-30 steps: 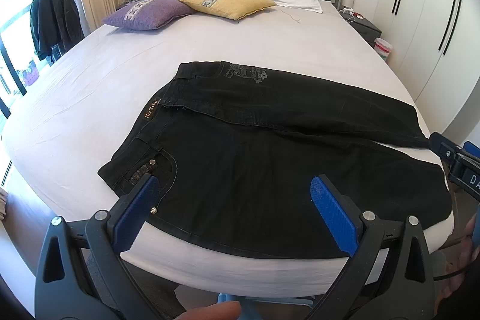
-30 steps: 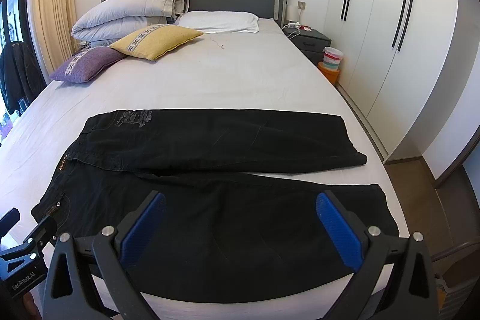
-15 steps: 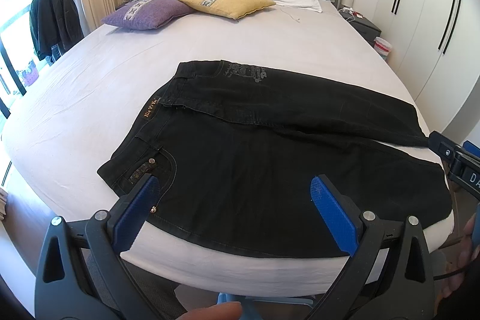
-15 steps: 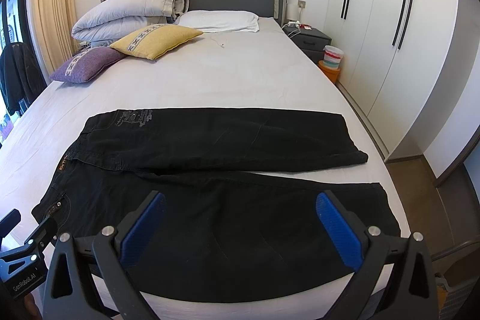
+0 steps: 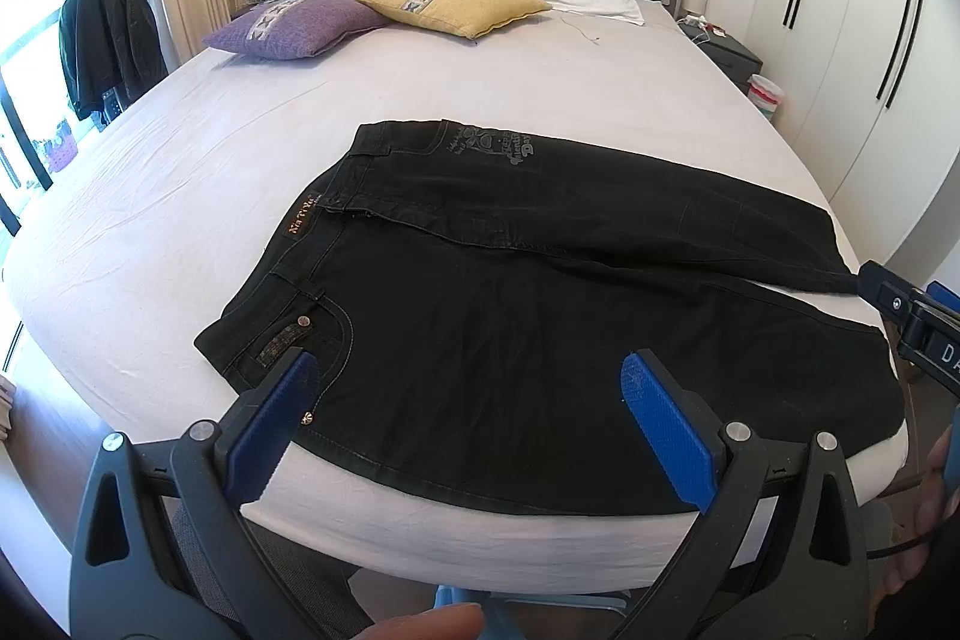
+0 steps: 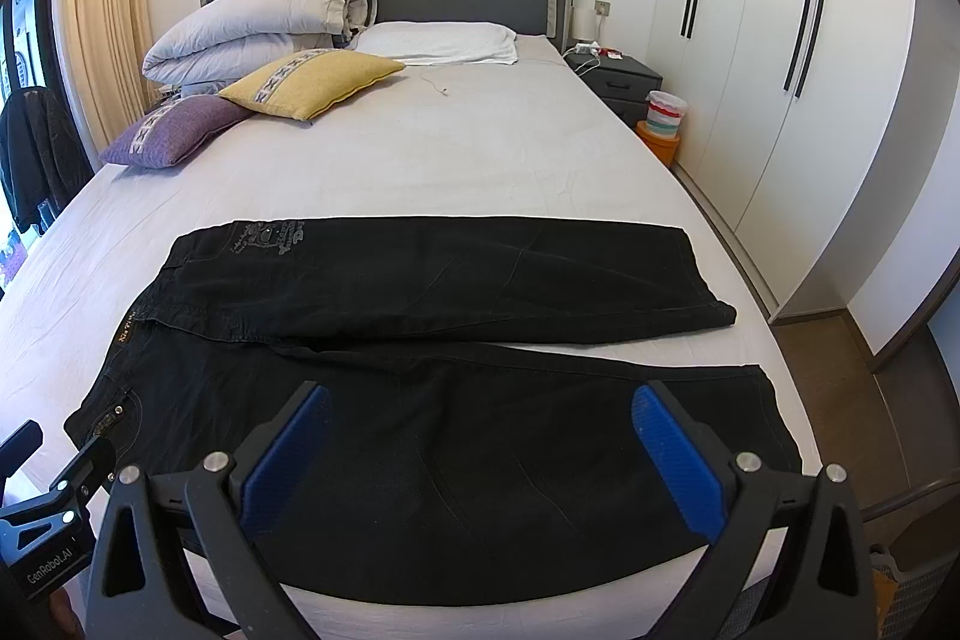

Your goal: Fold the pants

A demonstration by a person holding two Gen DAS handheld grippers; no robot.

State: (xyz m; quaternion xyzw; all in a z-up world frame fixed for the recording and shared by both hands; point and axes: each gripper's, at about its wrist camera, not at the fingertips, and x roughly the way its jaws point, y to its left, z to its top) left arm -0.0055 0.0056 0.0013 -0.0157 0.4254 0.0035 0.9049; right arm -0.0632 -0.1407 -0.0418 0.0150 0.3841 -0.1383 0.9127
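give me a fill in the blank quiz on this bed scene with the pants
1. The black pants lie spread flat on the ____.
2. Both the left gripper and the right gripper have their jaws ____.
3. Beside the purple cushion lies a ____ cushion.
4. The waistband of the pants is toward the ____ gripper.

Missing words: bed; open; yellow; left

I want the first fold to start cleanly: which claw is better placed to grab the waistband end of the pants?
Probably the left claw: it hovers open by the waistband corner of the black pants. The right claw, also open, sits toward the leg hems.
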